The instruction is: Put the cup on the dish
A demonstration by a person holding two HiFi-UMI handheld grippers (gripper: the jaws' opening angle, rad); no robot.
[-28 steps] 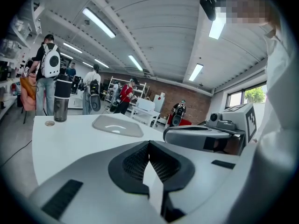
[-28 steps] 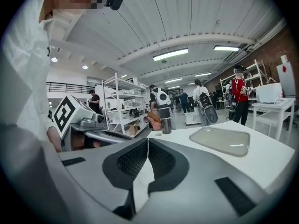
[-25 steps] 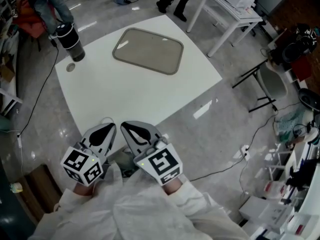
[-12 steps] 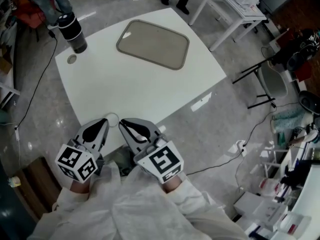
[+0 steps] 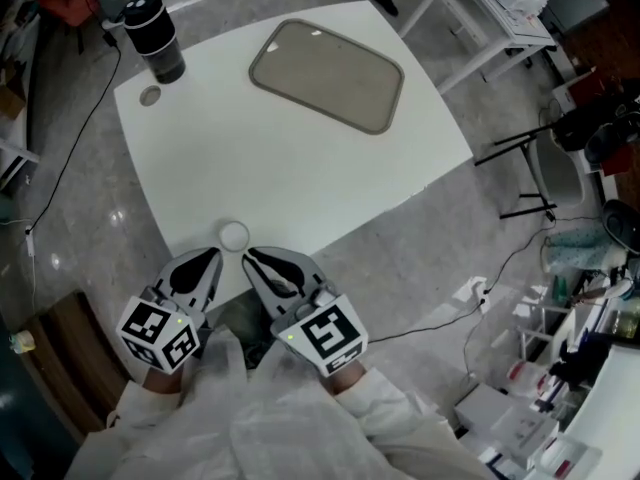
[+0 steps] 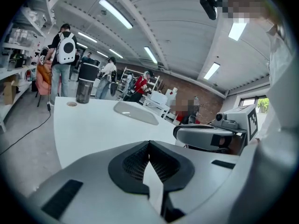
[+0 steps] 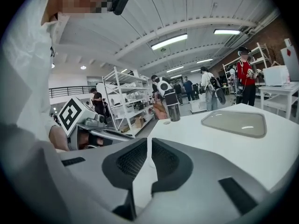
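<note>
Two pressed together, empty: left gripper (image 5: 208, 260), right gripper (image 5: 255, 260) | cup (image 5: 233, 234) untouched, reach not begun | next: spread jaws, grasp cup, carry to dish (image 5: 327, 75)

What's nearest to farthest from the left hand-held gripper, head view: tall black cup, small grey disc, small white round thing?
1. Small white round thing, near edge.
2. Small grey disc, far left corner.
3. Tall black cup, behind the disc.

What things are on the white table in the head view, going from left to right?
Tall dark tumbler → little white cup → grey tray. The tiny round disc lines up with the tumbler, so it is left out.
</note>
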